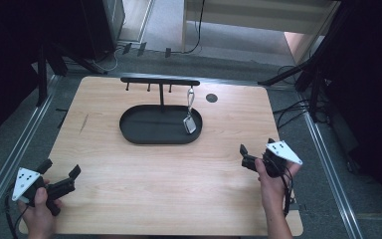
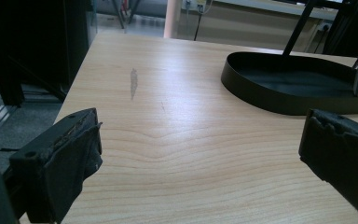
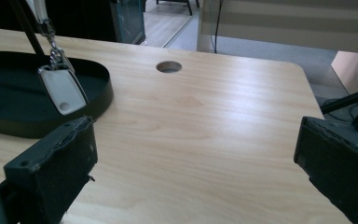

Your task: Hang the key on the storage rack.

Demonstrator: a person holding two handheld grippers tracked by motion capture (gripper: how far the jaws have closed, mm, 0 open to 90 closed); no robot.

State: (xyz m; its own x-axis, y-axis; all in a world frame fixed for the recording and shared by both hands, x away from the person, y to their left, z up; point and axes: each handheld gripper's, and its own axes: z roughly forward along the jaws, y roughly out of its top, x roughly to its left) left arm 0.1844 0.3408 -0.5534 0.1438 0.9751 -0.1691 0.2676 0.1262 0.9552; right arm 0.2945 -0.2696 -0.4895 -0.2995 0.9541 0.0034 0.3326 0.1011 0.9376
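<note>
We see the left tool (image 1: 59, 173) low at the counter's (image 1: 179, 189) near-left corner, jaws spread wide, holding nothing. Right tool (image 1: 256, 149) sits by the right edge, hand upright, jaws also wide apart w/ nothing between. A key fob (image 1: 190, 124) hangs from the rack (image 1: 160, 80) over the black tray (image 1: 144, 135), well apart from both.

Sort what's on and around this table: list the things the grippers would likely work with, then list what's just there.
Likely in play:
key fob hanging from the rack
hook rack
black oval tray
left gripper, open
right gripper, open

Just there:
round hole in the table
cables on the floor
</note>
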